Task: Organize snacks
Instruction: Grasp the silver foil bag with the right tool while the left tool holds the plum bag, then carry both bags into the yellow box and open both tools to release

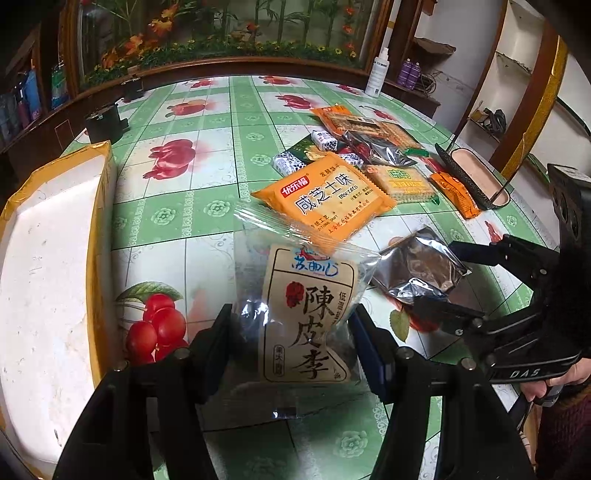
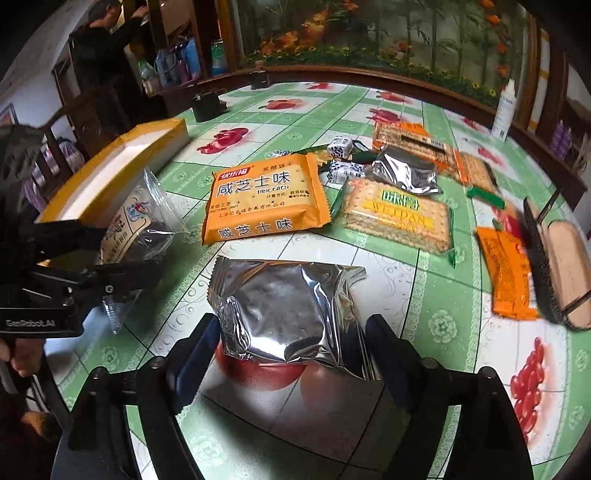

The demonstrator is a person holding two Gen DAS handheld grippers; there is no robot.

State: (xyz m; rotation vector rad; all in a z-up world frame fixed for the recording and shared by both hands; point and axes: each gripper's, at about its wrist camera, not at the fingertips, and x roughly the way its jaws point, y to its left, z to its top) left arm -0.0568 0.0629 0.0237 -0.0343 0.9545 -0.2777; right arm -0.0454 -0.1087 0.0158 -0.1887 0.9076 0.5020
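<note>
Left gripper (image 1: 291,332) clamps plum packet (image 1: 306,314); right gripper (image 2: 291,332) wide, straddling silver pouch (image 2: 284,306); orange biscuits (image 2: 262,199) beyond.

— What is seen around the table (image 1: 207,122)?

— It is covered by an oilcloth (image 2: 402,280) printed in green and white squares with red fruit. At twelve o'clock a dark wooden rail (image 1: 221,66) is seen, backed by a glass panel (image 1: 229,26) painted with bamboo and orange flowers.

— And at the sides?

— In the left wrist view, white shelves (image 1: 517,74) framed in wood are found at two o'clock. In the right wrist view, a dark cabinet (image 2: 177,48) stocked with bottles is seen at eleven o'clock, where a person in dark clothes (image 2: 99,48) is standing. The tabletop is brightly lit.
</note>
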